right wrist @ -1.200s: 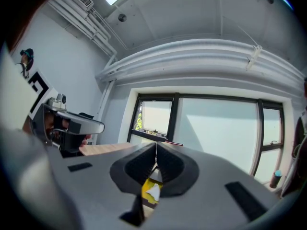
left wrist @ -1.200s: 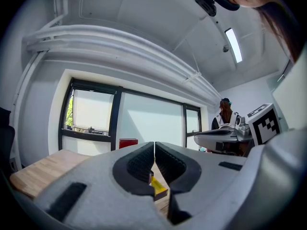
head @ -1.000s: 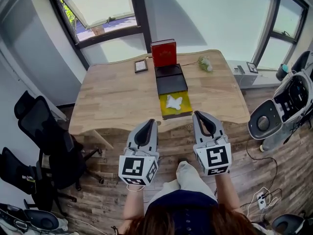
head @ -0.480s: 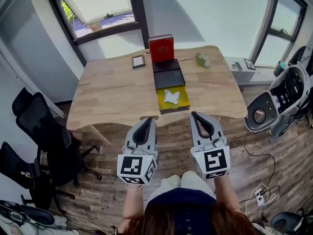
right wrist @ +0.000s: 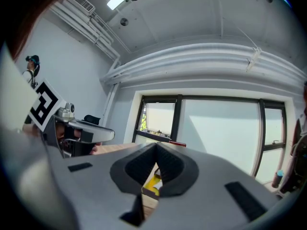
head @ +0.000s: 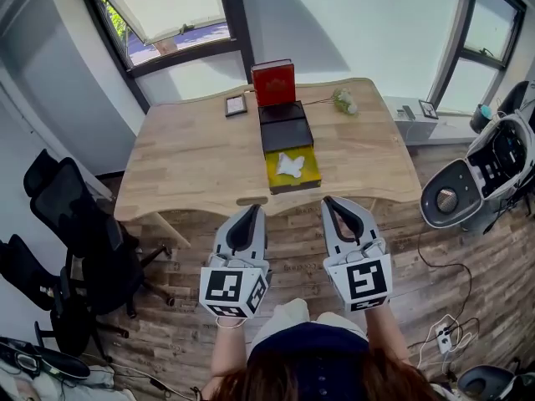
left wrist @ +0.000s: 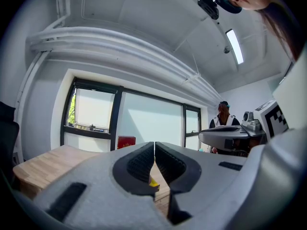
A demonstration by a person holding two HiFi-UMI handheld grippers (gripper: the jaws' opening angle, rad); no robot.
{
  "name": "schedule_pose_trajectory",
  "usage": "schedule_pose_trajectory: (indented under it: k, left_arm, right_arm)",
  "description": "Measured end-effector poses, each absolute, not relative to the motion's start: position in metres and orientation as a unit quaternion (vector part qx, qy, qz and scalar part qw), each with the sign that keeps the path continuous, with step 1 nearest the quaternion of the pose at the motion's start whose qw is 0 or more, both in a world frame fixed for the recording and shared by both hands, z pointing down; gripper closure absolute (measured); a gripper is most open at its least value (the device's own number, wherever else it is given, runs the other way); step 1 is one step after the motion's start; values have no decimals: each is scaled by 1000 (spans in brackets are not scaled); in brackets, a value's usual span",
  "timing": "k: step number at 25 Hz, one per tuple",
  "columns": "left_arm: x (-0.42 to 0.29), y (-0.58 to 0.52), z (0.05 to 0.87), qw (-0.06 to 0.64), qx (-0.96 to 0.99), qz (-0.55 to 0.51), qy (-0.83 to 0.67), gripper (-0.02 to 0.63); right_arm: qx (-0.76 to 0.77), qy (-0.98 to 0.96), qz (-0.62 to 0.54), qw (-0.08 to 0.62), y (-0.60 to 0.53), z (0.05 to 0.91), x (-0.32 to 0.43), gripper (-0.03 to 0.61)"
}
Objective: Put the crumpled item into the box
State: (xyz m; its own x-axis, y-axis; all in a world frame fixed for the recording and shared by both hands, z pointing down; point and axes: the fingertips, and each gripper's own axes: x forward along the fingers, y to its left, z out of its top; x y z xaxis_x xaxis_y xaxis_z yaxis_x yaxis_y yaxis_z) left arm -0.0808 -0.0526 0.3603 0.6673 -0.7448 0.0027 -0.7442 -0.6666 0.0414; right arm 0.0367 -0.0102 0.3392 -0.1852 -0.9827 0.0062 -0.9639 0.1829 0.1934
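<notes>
Left hand-held gripper [left wrist: 154, 145], right hand-held gripper [right wrist: 156, 148] pressed together, crumpled item [head: 291, 164] clear from head view

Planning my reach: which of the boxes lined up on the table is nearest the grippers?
The shallow yellow box at the near edge of the wooden table, with the white crumpled item on it; the black box and upright red box stand farther back.

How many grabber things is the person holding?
2. The left gripper hangs in front of the table, the right gripper beside it; both are shut and empty.
</notes>
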Motion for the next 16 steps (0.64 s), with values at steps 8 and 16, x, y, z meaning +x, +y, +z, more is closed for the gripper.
schedule_pose_trajectory:
  k: [8, 16]
  left_arm:
    - [-66, -31, 359, 26, 909, -1, -416, 584]
    - [-55, -10, 362, 30, 905, 1, -424, 584]
  right_arm:
    - [626, -775, -62, 62, 9, 336, 52, 554]
    - [622, -778, -60, 58, 27, 335, 66, 554]
